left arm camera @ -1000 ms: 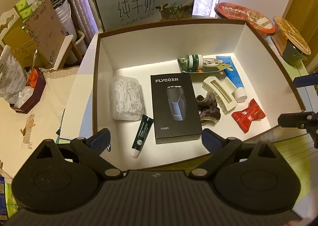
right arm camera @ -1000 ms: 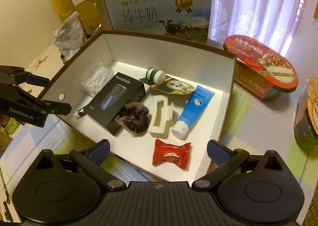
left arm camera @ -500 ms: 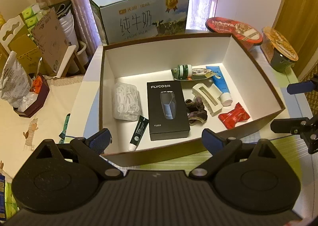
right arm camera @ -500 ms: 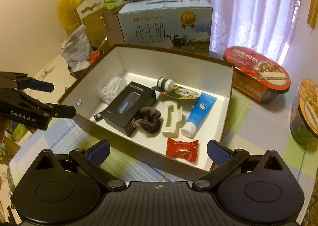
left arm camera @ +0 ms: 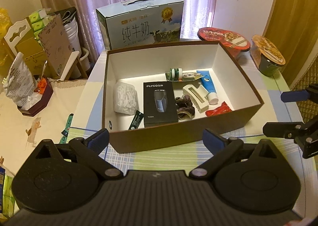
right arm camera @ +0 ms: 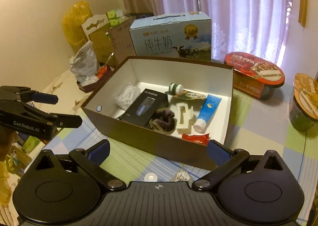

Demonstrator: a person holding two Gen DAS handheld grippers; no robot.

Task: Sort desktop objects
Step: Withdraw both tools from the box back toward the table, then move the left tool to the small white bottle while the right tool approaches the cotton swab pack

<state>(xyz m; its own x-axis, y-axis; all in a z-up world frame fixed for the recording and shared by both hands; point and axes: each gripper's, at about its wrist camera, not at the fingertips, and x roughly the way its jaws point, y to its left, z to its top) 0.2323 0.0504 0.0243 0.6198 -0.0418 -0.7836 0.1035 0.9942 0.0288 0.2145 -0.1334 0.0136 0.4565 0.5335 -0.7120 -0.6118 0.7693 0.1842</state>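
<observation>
With both my left gripper and right gripper spread empty, I'd pinch the light, crinkly candy at twelve o'clock by its middle.

I get dim, warm-tinted views with daylight glowing through the curtains behind. The box's near wall shades its floor, while the far inner wall shines bright. Fisheye bending curves the edges, corners go black, and fine print stays soft.
</observation>
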